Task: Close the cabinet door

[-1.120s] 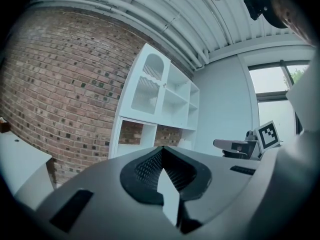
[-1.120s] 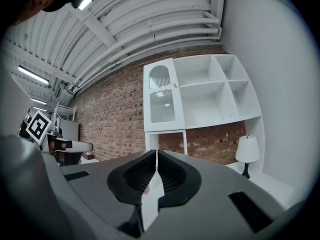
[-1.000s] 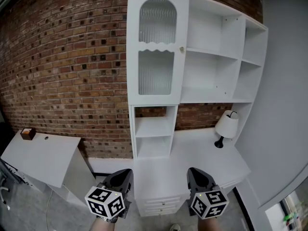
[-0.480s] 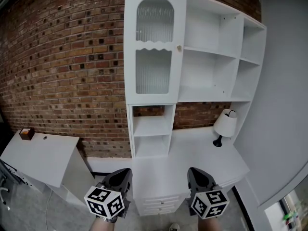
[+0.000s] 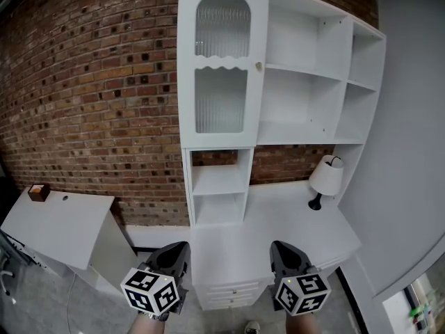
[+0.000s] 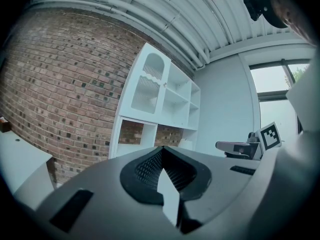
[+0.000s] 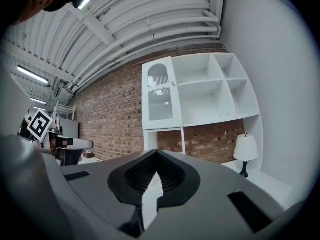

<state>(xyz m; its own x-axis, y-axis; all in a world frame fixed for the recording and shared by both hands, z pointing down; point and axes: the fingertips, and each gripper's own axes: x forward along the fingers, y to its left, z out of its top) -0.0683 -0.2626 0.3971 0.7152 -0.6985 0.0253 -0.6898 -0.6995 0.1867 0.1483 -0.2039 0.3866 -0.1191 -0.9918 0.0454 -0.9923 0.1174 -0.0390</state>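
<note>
The white cabinet door [image 5: 222, 65], with two ribbed glass panes and a small knob [image 5: 259, 66] on its right edge, lies flat over the upper left compartment of the white shelf unit [image 5: 316, 96]. It also shows far ahead as the door [image 6: 149, 81] in the left gripper view and the door [image 7: 160, 99] in the right gripper view. My left gripper [image 5: 177, 249] and right gripper [image 5: 281, 248] are held low, level and side by side, well short of the cabinet. Both are shut with nothing between their jaws, as the left gripper [image 6: 162, 150] and right gripper [image 7: 156, 154] views confirm.
A white desk top [image 5: 278, 221] with drawers [image 5: 229, 294] stands under the shelves and carries a small white lamp [image 5: 325, 179]. A brick wall [image 5: 90, 96] runs behind. A white side table [image 5: 62, 228] with a small brown box [image 5: 38, 192] stands at the left.
The head view has shifted a little, so the cabinet sits slightly further left and up in the picture. Both grippers stay where they were.
</note>
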